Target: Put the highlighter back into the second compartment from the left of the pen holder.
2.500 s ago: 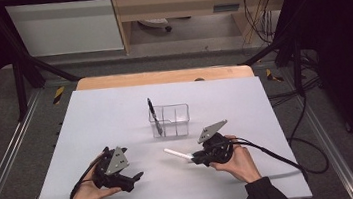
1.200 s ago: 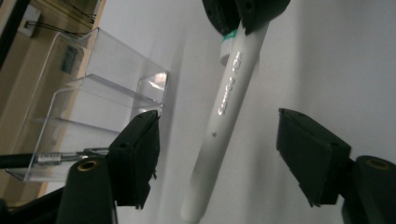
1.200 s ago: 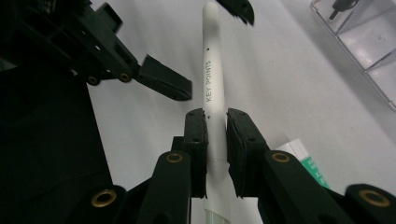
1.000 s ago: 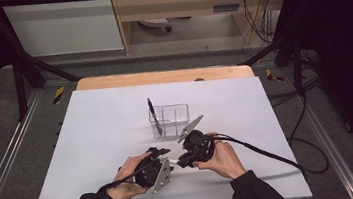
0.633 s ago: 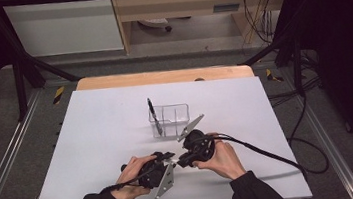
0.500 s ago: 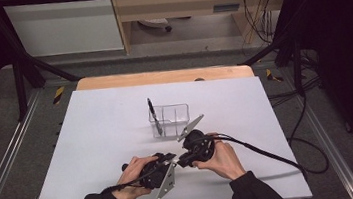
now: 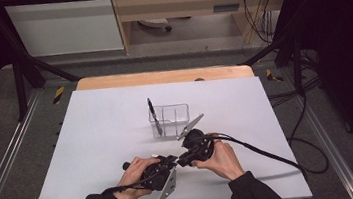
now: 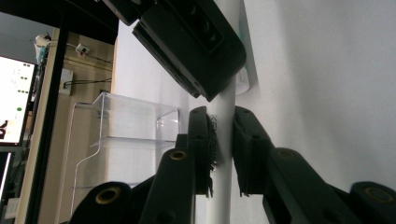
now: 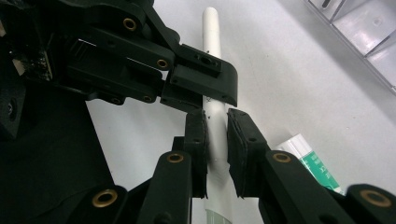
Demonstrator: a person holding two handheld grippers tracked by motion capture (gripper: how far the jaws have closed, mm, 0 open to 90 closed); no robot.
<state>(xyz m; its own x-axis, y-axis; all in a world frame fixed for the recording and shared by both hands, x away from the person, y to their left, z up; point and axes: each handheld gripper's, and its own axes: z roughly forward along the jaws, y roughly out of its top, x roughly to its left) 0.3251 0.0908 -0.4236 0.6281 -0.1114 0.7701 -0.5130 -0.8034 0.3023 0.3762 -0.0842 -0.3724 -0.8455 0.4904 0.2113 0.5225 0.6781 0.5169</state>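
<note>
Low over the near middle of the worktop (image 7: 93, 139), I've both the left tool (image 8: 219, 144) and right tool (image 9: 215, 140) clenched on the white marker (image 9: 212, 84), left jaws just closing, so I'd pull straight apart along its axis, no twisting.

High cam overhead facing forward-down, both gripper cams close-up, prob. sharing white marker (image 8: 223, 116)

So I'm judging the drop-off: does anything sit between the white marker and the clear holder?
Nothing visible does. The white marker, clamped by both the left gripper and right gripper, has bare table up to the clear holder.
</note>
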